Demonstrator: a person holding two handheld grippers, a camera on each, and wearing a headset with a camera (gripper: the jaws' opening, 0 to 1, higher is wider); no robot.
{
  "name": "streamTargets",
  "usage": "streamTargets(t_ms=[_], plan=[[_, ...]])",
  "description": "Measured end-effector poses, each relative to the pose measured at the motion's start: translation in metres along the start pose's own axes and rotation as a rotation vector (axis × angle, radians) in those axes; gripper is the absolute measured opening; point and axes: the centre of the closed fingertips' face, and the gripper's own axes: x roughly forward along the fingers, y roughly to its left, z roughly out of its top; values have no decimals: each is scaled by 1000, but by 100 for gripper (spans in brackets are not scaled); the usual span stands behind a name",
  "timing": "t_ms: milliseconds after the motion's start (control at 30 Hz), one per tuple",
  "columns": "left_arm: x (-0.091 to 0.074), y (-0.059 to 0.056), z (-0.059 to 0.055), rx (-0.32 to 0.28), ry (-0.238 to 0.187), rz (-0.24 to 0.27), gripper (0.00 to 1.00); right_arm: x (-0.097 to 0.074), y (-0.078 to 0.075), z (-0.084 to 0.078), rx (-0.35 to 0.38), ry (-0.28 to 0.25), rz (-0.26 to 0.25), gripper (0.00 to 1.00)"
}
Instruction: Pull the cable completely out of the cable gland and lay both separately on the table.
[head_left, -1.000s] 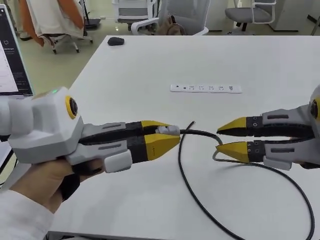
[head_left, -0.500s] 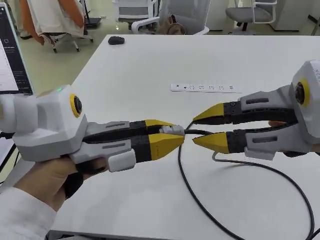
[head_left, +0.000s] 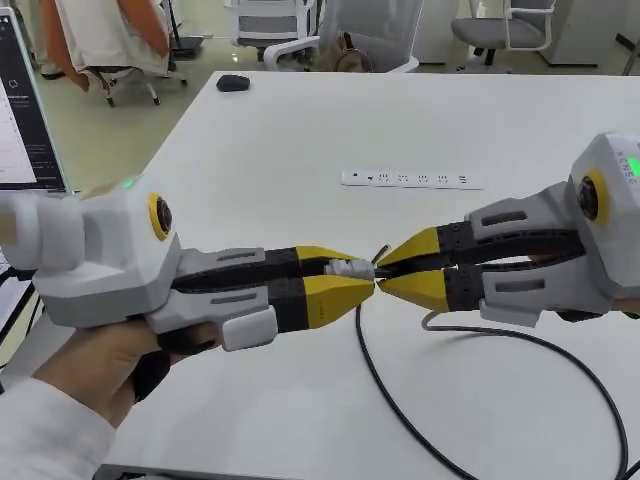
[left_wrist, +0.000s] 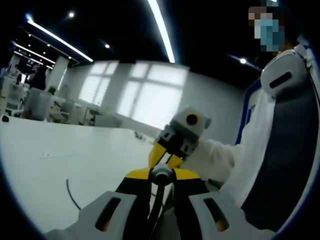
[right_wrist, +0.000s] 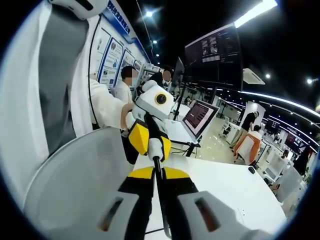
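Note:
In the head view my left gripper (head_left: 366, 284) points right, shut on the small grey cable gland (head_left: 345, 268). My right gripper (head_left: 386, 272) meets it tip to tip from the right, shut on the black cable (head_left: 390, 398) just where it leaves the gland. From there the cable loops down over the white table (head_left: 280, 140) and off to the right. The left gripper view has the gland (left_wrist: 162, 172) held at my left gripper's (left_wrist: 162, 176) tips, the right gripper (left_wrist: 165, 156) facing it. In the right gripper view the cable (right_wrist: 160, 187) runs between my right gripper's (right_wrist: 154, 172) jaws up to the gland (right_wrist: 155, 148).
A white power strip (head_left: 411, 178) lies mid-table beyond the grippers, and a black mouse (head_left: 232, 83) near the far left corner. A monitor (head_left: 20, 120) stands off the table's left edge. Office chairs (head_left: 360, 40) stand behind the table. Other people stand in the room.
My right gripper has moved left from an open stance near the cable loop up to the gland, and its jaws have shut on the cable. The left gripper has held still.

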Motion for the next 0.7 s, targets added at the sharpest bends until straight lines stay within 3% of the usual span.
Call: streamTargets(t_ms=[267, 400, 567, 700], plan=[[0, 2, -3, -2, 14, 8, 17, -2, 0, -7, 12, 14, -5, 4], [-6, 4, 0, -8, 1, 16, 17, -9, -3, -12, 26, 19, -22, 3], [-14, 9, 9, -26, -46, 28, 17, -17, -5, -24, 42, 52, -48, 3], [-16, 10, 10, -22, -46, 36, 17, -24, -7, -28, 53, 53, -70, 3]])
